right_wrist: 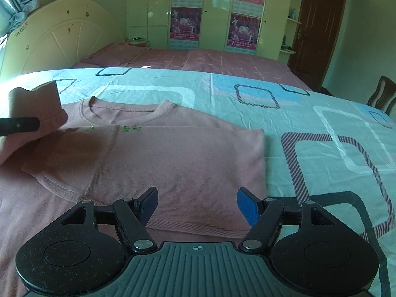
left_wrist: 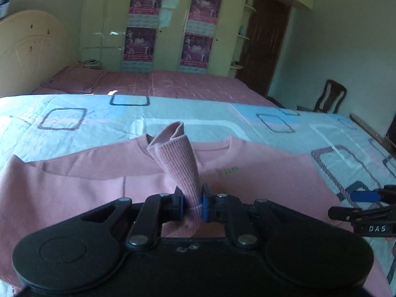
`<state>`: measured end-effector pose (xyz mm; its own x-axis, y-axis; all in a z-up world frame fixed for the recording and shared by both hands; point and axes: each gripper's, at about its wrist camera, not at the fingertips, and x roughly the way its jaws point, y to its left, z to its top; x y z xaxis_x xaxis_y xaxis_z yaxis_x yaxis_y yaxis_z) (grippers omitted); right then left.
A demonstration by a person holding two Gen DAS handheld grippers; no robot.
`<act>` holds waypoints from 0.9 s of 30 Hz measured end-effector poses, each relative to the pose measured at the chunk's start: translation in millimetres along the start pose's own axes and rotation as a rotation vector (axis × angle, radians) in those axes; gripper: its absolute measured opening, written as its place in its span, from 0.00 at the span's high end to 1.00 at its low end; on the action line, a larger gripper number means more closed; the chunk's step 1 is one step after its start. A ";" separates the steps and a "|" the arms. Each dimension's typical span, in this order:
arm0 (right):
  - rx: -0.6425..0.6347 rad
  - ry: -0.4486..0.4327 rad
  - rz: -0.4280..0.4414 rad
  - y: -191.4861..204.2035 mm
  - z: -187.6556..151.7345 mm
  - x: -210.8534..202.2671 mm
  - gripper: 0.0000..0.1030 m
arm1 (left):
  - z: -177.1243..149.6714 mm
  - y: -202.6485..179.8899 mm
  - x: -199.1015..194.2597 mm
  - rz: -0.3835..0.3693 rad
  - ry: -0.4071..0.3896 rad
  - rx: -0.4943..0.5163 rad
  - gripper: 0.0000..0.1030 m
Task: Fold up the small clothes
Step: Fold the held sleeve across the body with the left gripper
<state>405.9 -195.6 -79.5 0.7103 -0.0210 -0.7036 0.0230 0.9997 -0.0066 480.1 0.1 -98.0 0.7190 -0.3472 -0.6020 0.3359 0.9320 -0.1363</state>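
A small pink sweatshirt (left_wrist: 86,183) lies flat on the bed, collar toward the far side. My left gripper (left_wrist: 193,206) is shut on its ribbed sleeve cuff (left_wrist: 175,156), which stands up between the blue pads above the shirt body. In the right wrist view the shirt (right_wrist: 173,153) has its right side folded over the front, and the lifted cuff (right_wrist: 37,109) shows at the left with one left finger (right_wrist: 19,123). My right gripper (right_wrist: 196,205) is open and empty, low over the shirt's hem. It also shows at the right edge of the left wrist view (left_wrist: 366,203).
The bed cover (right_wrist: 309,123) is light blue with square patterns. A pink bedsheet (left_wrist: 160,84) covers the far half. A cream headboard (right_wrist: 61,37) is at the left, a wardrobe with posters (left_wrist: 173,24) at the back, a wooden chair (left_wrist: 329,96) and brown door (left_wrist: 264,42) at the right.
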 end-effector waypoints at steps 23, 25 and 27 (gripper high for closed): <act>0.407 0.110 0.484 23.3 10.4 38.0 0.56 | -72.4 107.3 -102.0 0.251 0.064 -0.083 0.50; 0.449 0.147 0.513 30.2 9.6 51.4 0.56 | -75.8 130.9 -100.9 0.276 0.088 -0.121 0.52; 0.492 0.176 0.523 34.7 9.1 62.6 0.56 | -76.0 146.9 -95.9 0.277 0.096 -0.137 0.55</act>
<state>457.6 -162.4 -117.4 0.5924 0.5005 -0.6313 0.0542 0.7571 0.6510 414.3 178.2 -120.1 0.7090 -0.0730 -0.7014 0.0456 0.9973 -0.0577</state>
